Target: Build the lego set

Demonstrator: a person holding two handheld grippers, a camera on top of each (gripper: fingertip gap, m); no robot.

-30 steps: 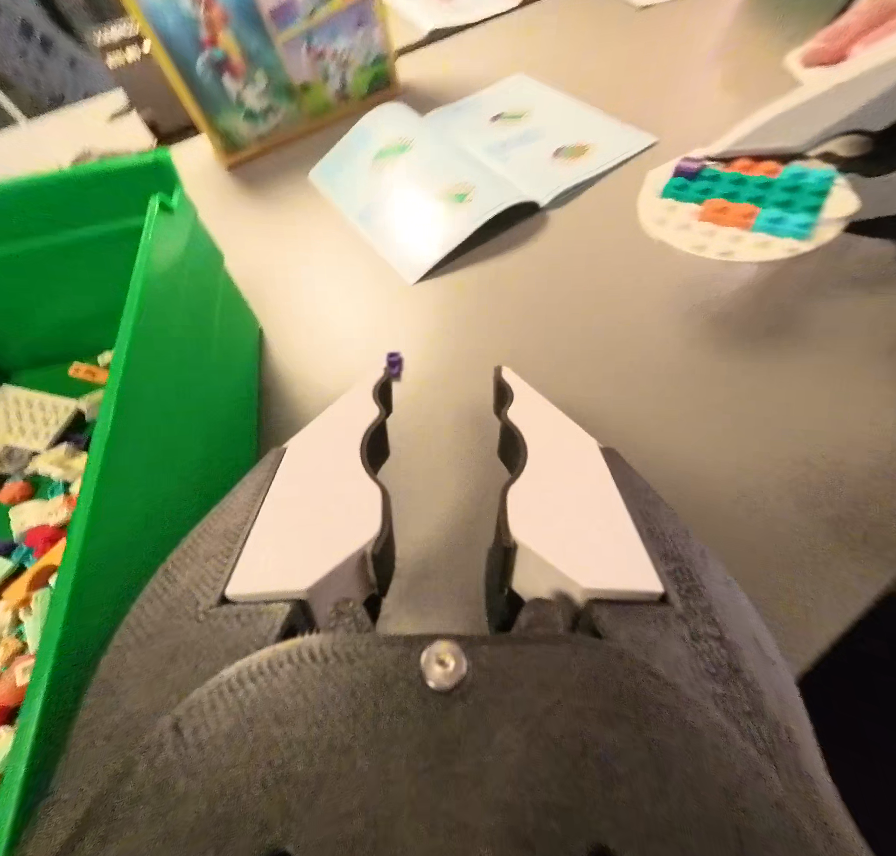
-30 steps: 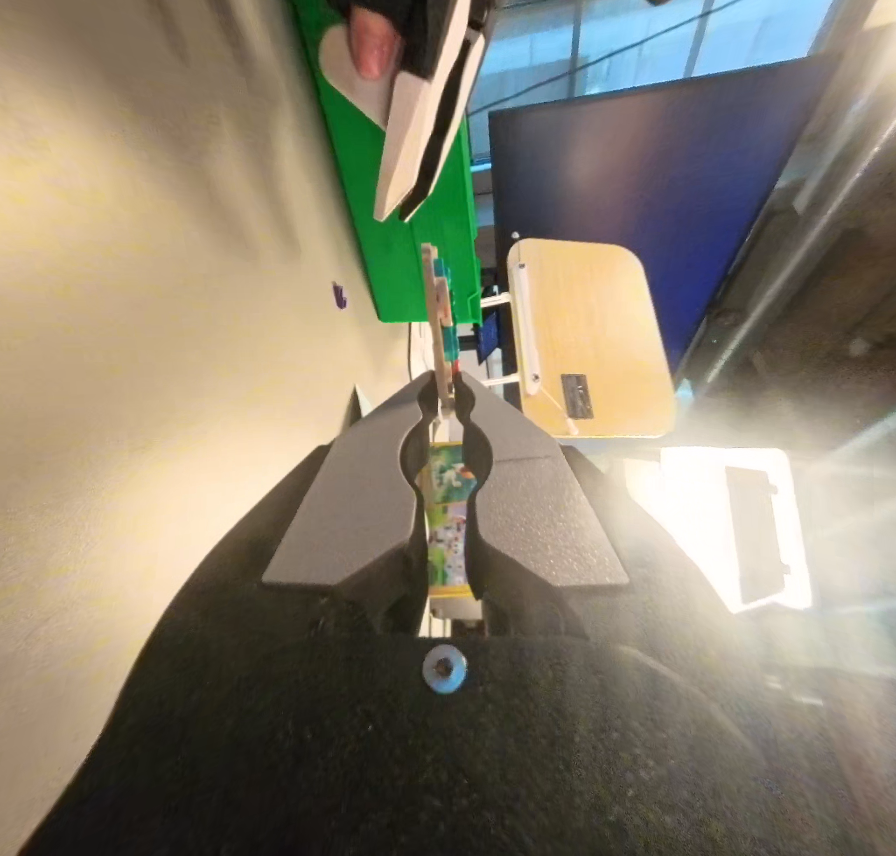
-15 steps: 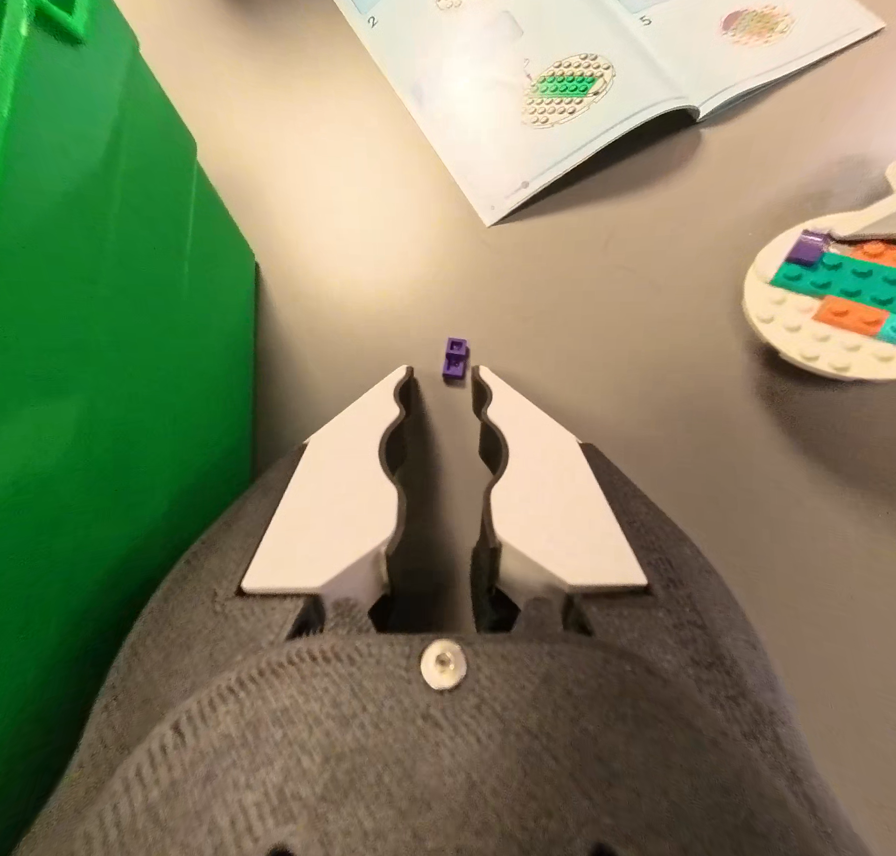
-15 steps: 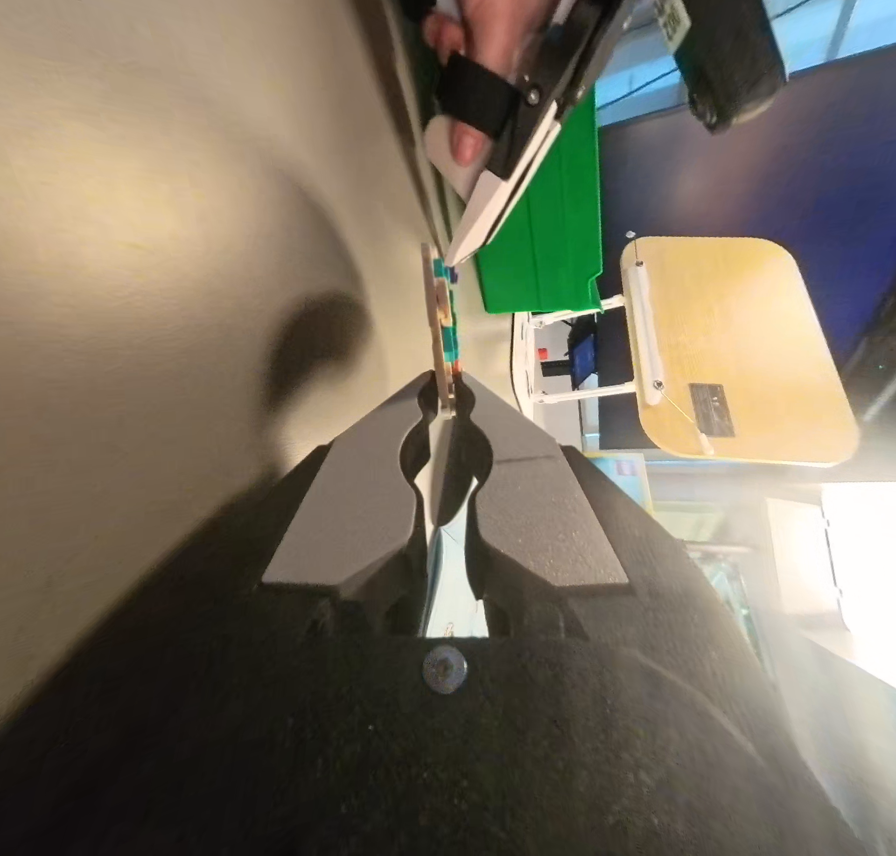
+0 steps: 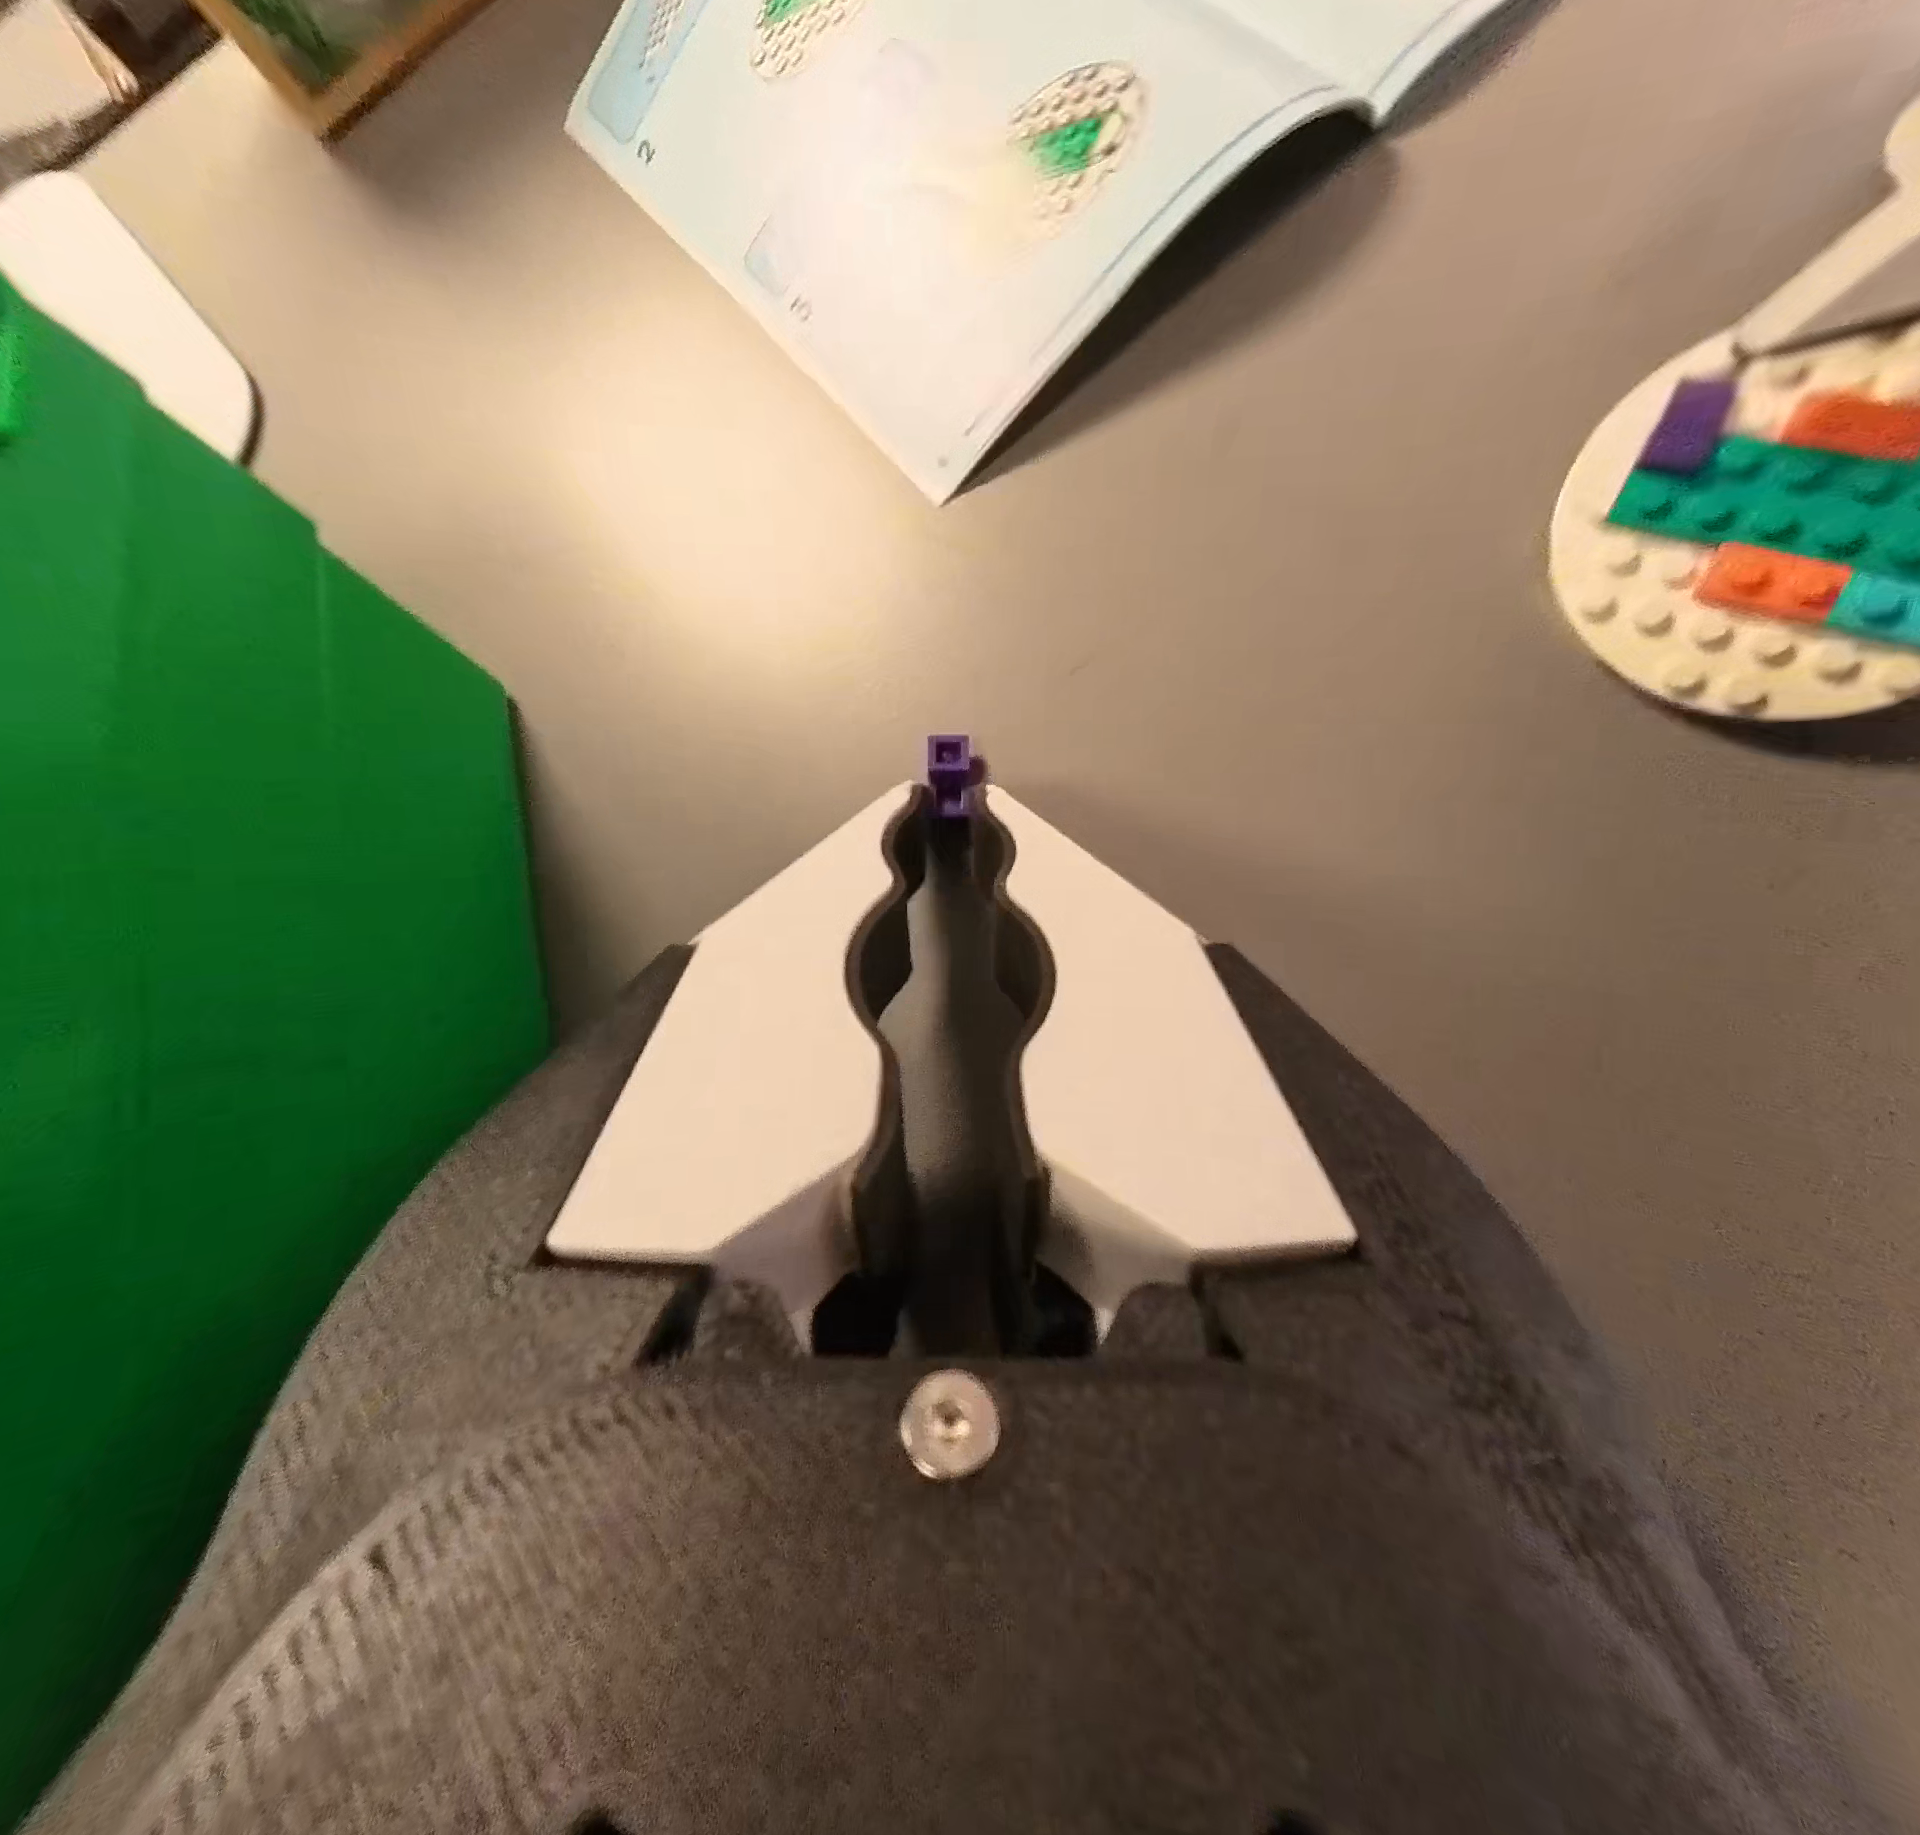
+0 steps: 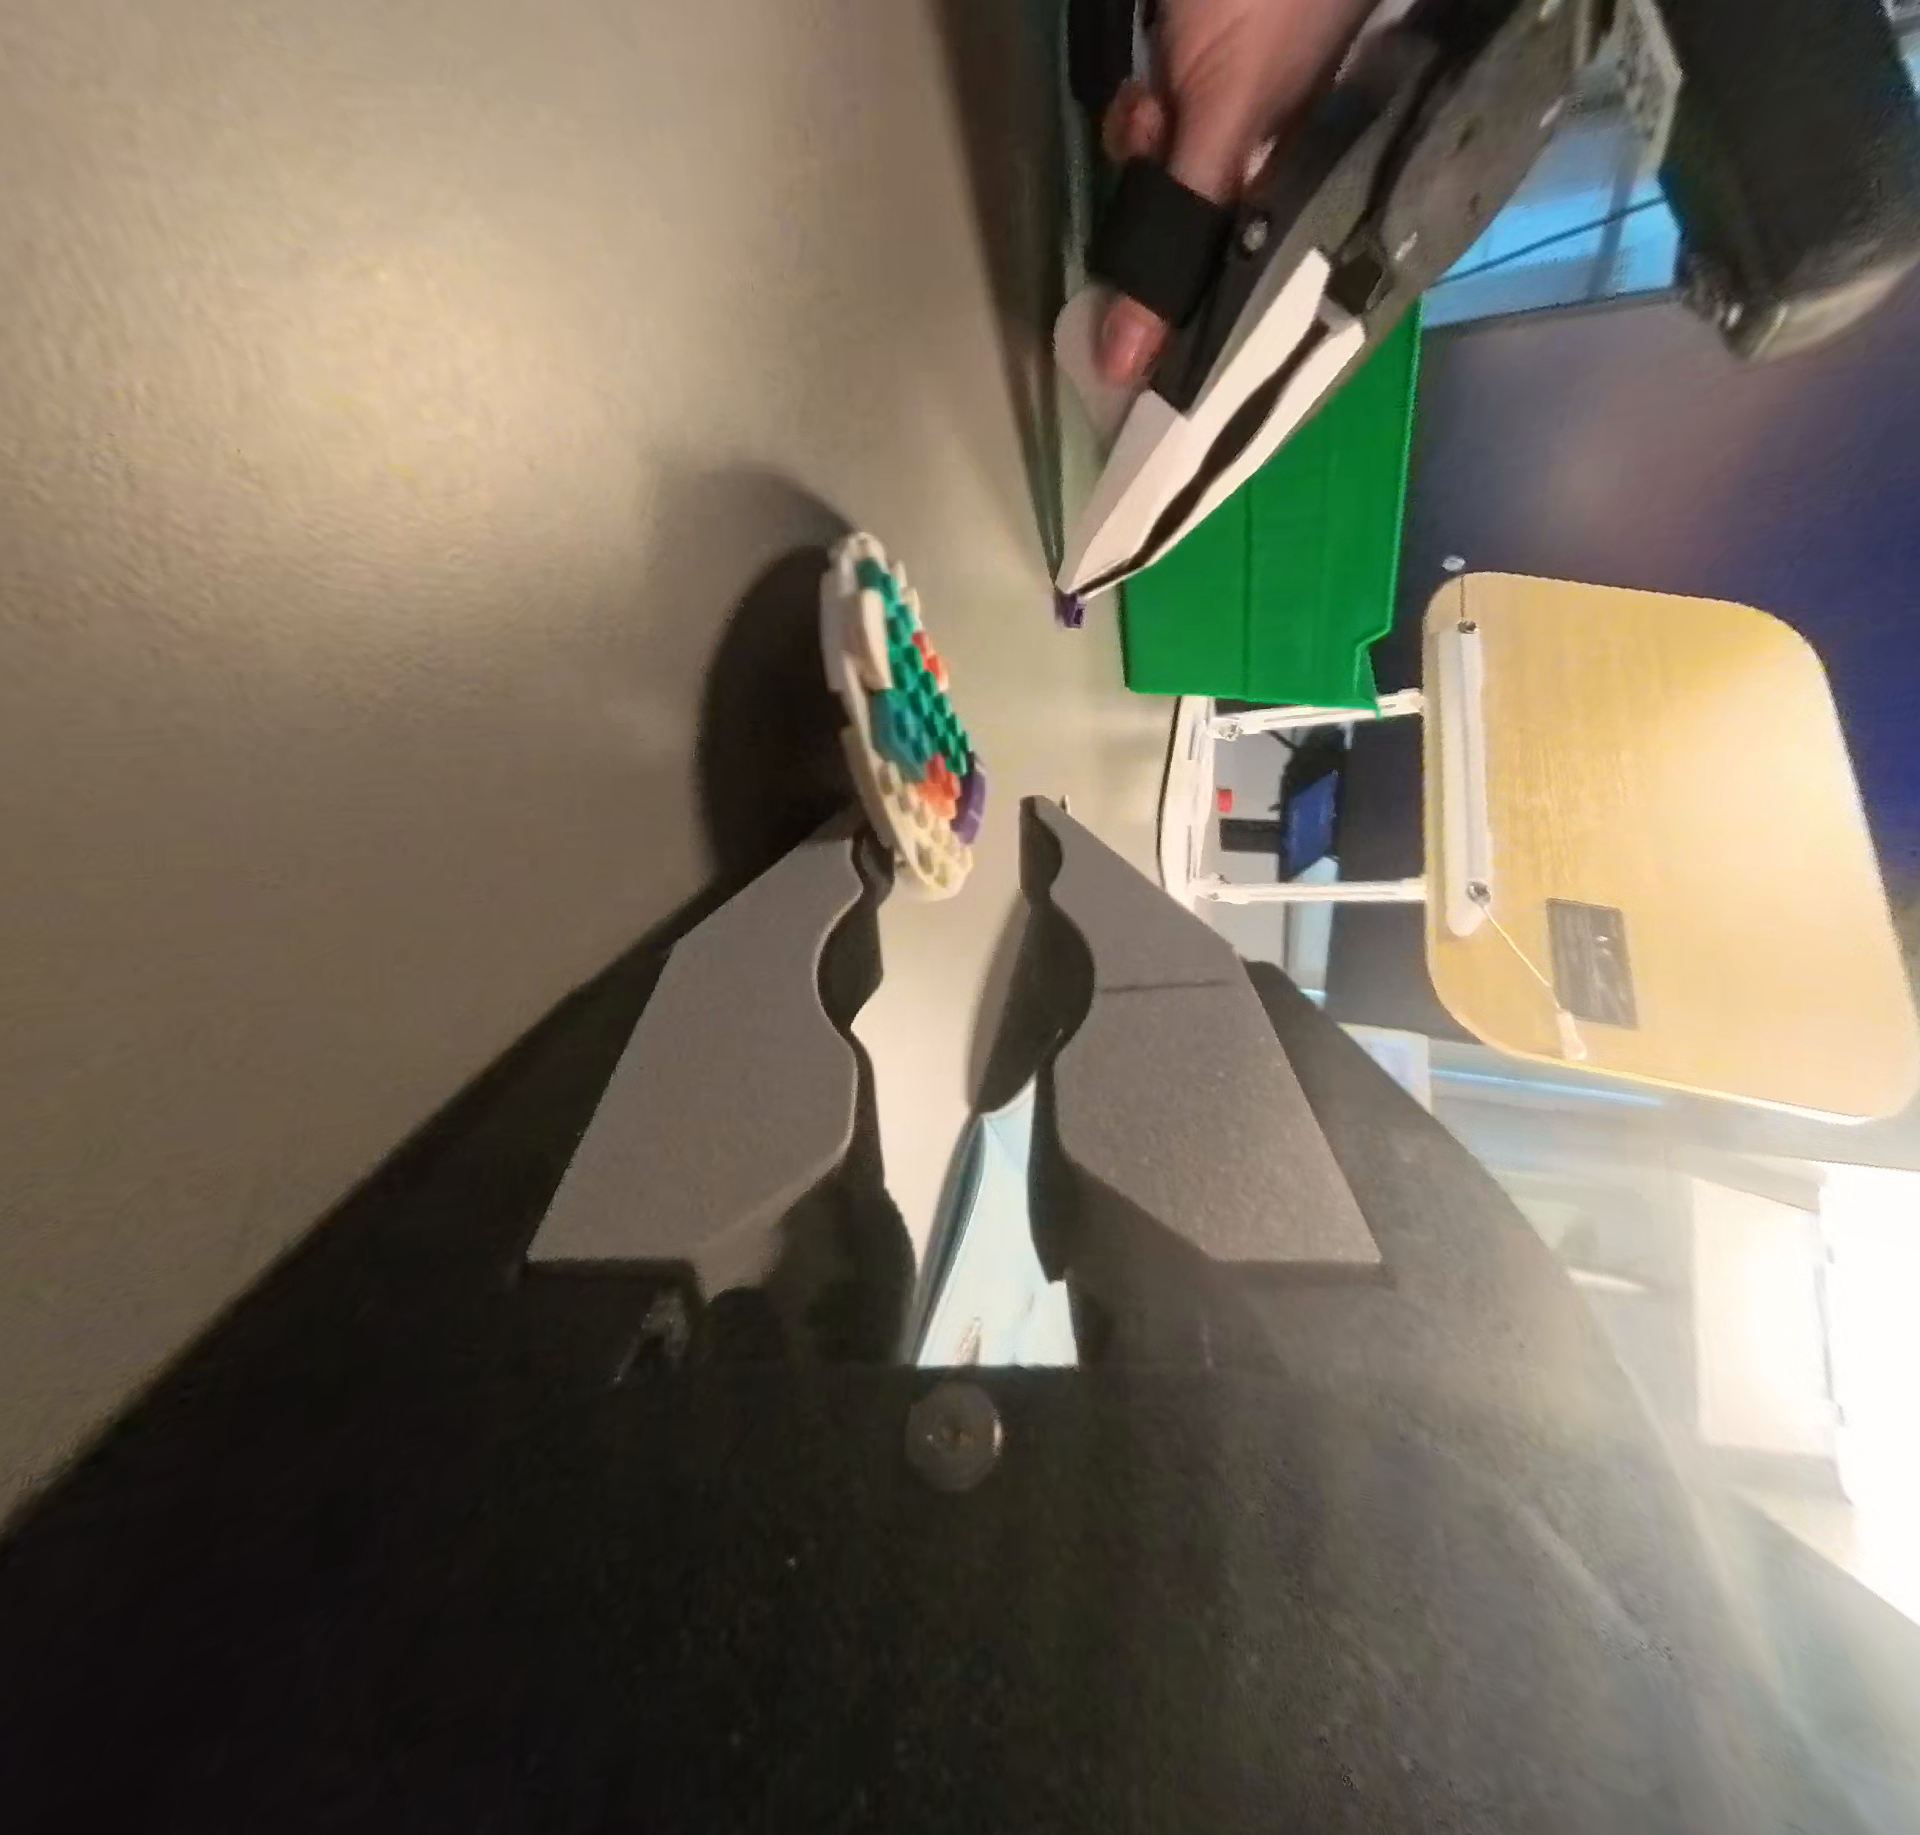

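Note:
My left gripper [image 5: 951, 798], with white fingers, is shut on a small purple lego piece [image 5: 951, 762] at its tips, low over the grey table. The right wrist view shows the same piece [image 6: 1070, 609] pinched at the table surface. A round white lego plate [image 5: 1662, 663] with teal, orange and purple bricks lies to the right. My right gripper [image 6: 951, 819], with dark grey fingers, is open. The plate [image 6: 940, 860] lies just past its left fingertip, touching or nearly touching it.
A green bin [image 5: 208, 746] stands close on the left. An open instruction booklet [image 5: 935, 175] lies ahead, with the set's box [image 5: 343, 9] behind it. A person's hand [image 6: 1226, 50] holds the left gripper. A wooden chair [image 6: 1662, 850] stands beyond the table edge.
My left gripper moved forward to the purple piece and shut on it. My right gripper opened and let go of the round plate, which now lies on the table.

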